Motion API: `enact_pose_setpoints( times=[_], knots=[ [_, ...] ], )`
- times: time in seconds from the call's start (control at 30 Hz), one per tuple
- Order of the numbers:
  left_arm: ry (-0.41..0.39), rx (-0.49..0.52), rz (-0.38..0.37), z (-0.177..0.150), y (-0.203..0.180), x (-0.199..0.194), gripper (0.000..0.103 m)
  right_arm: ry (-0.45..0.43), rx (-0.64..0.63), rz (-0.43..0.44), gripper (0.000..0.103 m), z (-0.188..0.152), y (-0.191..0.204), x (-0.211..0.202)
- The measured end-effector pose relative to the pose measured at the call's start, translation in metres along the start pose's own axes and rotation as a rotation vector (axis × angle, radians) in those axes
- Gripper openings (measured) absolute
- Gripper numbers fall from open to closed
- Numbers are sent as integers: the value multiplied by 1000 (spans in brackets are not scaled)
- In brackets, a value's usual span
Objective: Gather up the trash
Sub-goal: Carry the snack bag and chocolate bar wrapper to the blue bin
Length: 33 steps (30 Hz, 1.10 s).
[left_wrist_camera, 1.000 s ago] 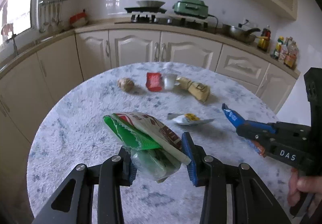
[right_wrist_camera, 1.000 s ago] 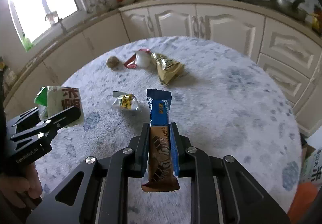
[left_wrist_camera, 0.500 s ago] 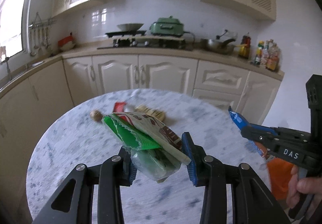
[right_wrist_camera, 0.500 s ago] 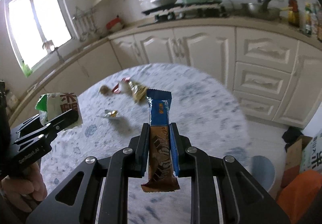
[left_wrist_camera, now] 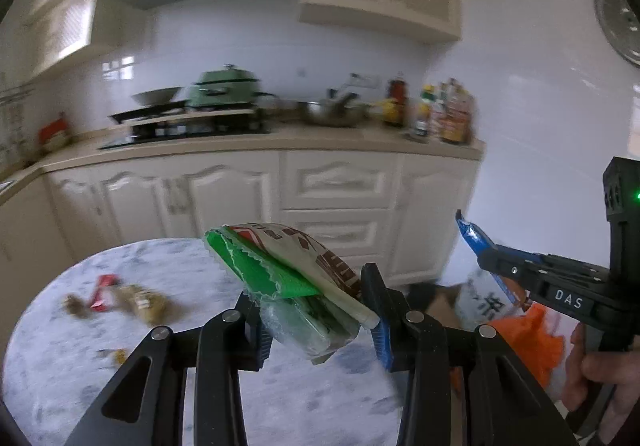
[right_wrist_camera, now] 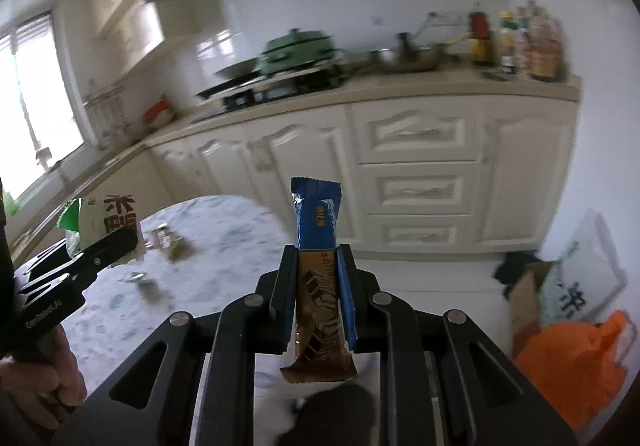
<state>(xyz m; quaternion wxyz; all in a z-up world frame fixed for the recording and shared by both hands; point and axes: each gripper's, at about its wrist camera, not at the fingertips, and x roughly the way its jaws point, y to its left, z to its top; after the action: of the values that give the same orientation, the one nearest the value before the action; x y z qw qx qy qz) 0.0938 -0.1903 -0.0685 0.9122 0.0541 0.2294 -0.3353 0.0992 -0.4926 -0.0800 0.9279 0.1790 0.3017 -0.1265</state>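
My left gripper (left_wrist_camera: 316, 310) is shut on a crumpled green and white snack bag (left_wrist_camera: 288, 274), held above the round marble table (left_wrist_camera: 120, 374). My right gripper (right_wrist_camera: 318, 298) is shut on a blue and brown snack bar wrapper (right_wrist_camera: 318, 246) that stands upright between the pads. In the left wrist view the right gripper (left_wrist_camera: 486, 260) shows at the right with the blue wrapper (left_wrist_camera: 470, 236) sticking out. The right wrist view has the left gripper (right_wrist_camera: 116, 242) and its bag (right_wrist_camera: 104, 217) at the left. An orange trash bag (right_wrist_camera: 572, 362) sits on the floor at the lower right.
Several wrappers (left_wrist_camera: 128, 298) lie on the table's far left part. White kitchen cabinets (right_wrist_camera: 420, 173) run along the back, with a green pot (left_wrist_camera: 224, 85) and bottles (left_wrist_camera: 444, 113) on the counter. A cardboard box (right_wrist_camera: 524, 294) and a white printed bag (right_wrist_camera: 584, 278) stand by the orange bag.
Both grippers swung to the right and rose, each keeping its wrapper. The table slid to the lower left of both views and the orange bag on the floor came into sight.
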Motion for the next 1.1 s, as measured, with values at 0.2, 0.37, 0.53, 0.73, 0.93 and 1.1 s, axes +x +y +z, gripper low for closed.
enact_pose_setpoints(
  times=[0.2, 0.37, 0.53, 0.73, 0.93, 1.1],
  knots=[
    [70, 70, -99, 11, -46, 57, 36, 7, 62, -92, 19, -3, -53, -6],
    [168, 115, -165, 16, -79, 111, 36, 46, 116, -123, 19, -14, -89, 11],
    [290, 155, -216, 21, -108, 173, 36, 102, 179, -136, 19, -30, -125, 38],
    [424, 188, -248, 26, -127, 238, 36, 180, 243, -146, 19, -47, -161, 78],
    [585, 181, -245, 34, -137, 321, 38, 276, 322, -149, 19, -73, -198, 128],
    [672, 208, -243, 44, -155, 400, 66, 345, 387, -152, 24, -89, -224, 161]
  ],
)
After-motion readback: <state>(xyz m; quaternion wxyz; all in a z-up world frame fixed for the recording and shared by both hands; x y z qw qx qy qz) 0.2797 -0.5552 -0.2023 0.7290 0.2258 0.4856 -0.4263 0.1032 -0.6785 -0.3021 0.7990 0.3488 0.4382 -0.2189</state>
